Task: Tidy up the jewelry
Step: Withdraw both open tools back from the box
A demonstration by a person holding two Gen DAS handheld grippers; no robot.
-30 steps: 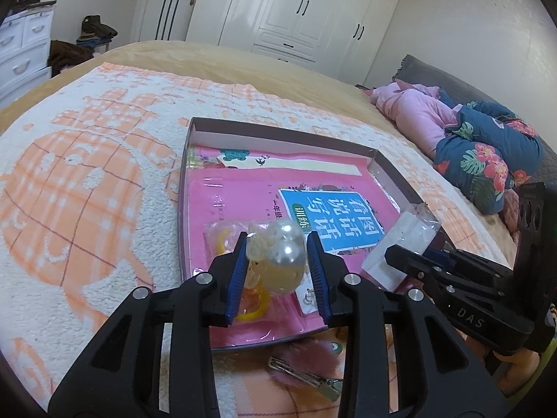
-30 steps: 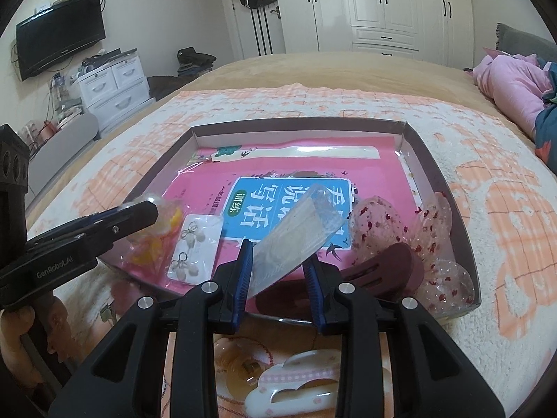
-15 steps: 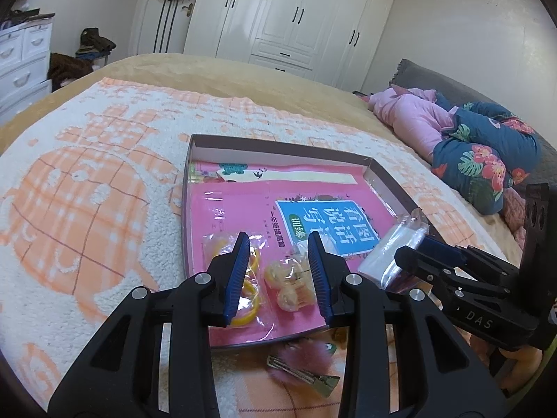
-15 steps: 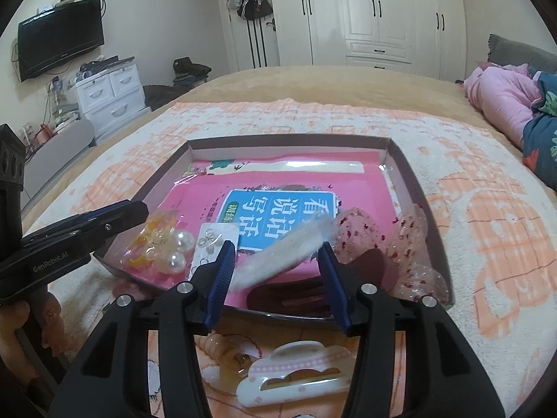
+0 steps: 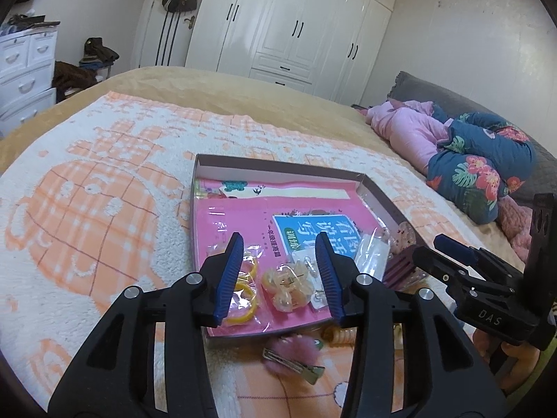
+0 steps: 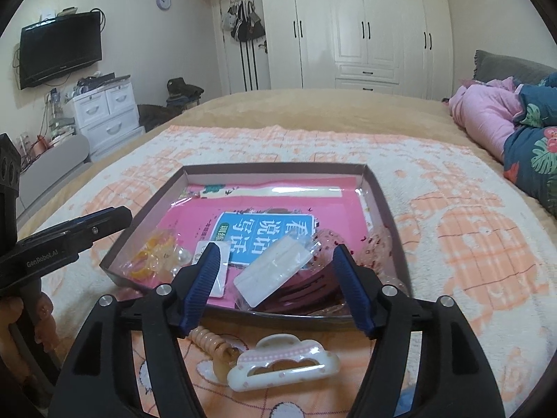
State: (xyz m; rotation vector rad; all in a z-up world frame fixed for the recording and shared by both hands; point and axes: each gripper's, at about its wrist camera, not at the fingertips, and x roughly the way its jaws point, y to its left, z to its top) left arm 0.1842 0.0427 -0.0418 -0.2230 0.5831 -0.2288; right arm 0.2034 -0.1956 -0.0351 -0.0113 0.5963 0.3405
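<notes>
A shallow box tray (image 5: 278,166) (image 6: 379,202) with a pink book in it lies on the bed. My left gripper (image 5: 280,278) is open and empty above the tray's near left corner, over a bag of pearl earrings (image 5: 287,287) (image 6: 170,259) and yellow rings (image 5: 243,292). My right gripper (image 6: 278,287) is open and empty above a clear flat packet (image 6: 275,271) (image 5: 374,252) that lies on a dark red hair claw (image 6: 306,291). Outside the tray lie a white cloud-shaped clip (image 6: 283,365), a beige spiral hair tie (image 6: 212,343) and a pink fluffy clip (image 5: 292,353).
Sparkly pink round items (image 6: 377,244) sit in the tray's right corner. The tray rests on an orange and white blanket (image 5: 87,216). Pink and blue floral bedding (image 5: 470,160) is heaped at the right. White wardrobes (image 6: 365,24) stand behind the bed.
Both grippers have opened and pulled back. The left one let the pearl earring bag drop into the tray; the right one let the clear packet fall onto the hair claw.
</notes>
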